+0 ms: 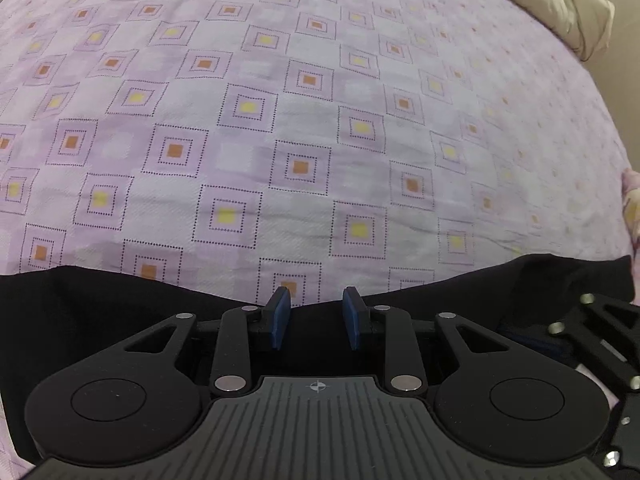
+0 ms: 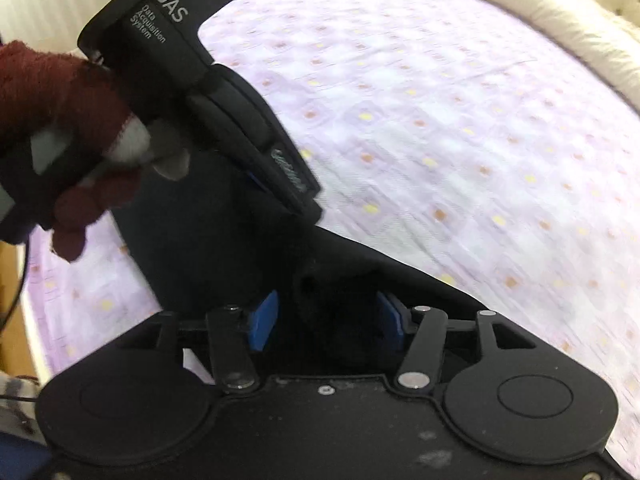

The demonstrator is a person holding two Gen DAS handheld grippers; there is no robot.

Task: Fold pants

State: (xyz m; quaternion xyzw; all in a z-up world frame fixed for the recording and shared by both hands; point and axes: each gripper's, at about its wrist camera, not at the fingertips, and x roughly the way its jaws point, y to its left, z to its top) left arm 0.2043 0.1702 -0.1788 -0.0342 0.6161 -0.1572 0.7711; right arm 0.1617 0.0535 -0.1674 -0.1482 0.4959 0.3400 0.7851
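Observation:
The black pants (image 1: 100,300) lie on the bed, and their edge runs across the bottom of the left wrist view. My left gripper (image 1: 317,312) is open, its blue pads (image 1: 280,316) apart just above that edge and nothing between them. In the right wrist view the pants (image 2: 208,240) show as a dark mass under both grippers. My right gripper (image 2: 326,322) is open wide, with black cloth between its blue pads (image 2: 262,326); the pads do not press on it. The left gripper body (image 2: 224,92), held by a hand in a dark red glove (image 2: 60,92), sits just ahead of my right one.
The bed has a lilac sheet (image 1: 304,120) with small orange and yellow squares. A beige padded headboard or pillow edge (image 1: 560,4) borders it at the far right and also shows in the right wrist view (image 2: 540,20). A cable (image 2: 16,280) hangs at the left.

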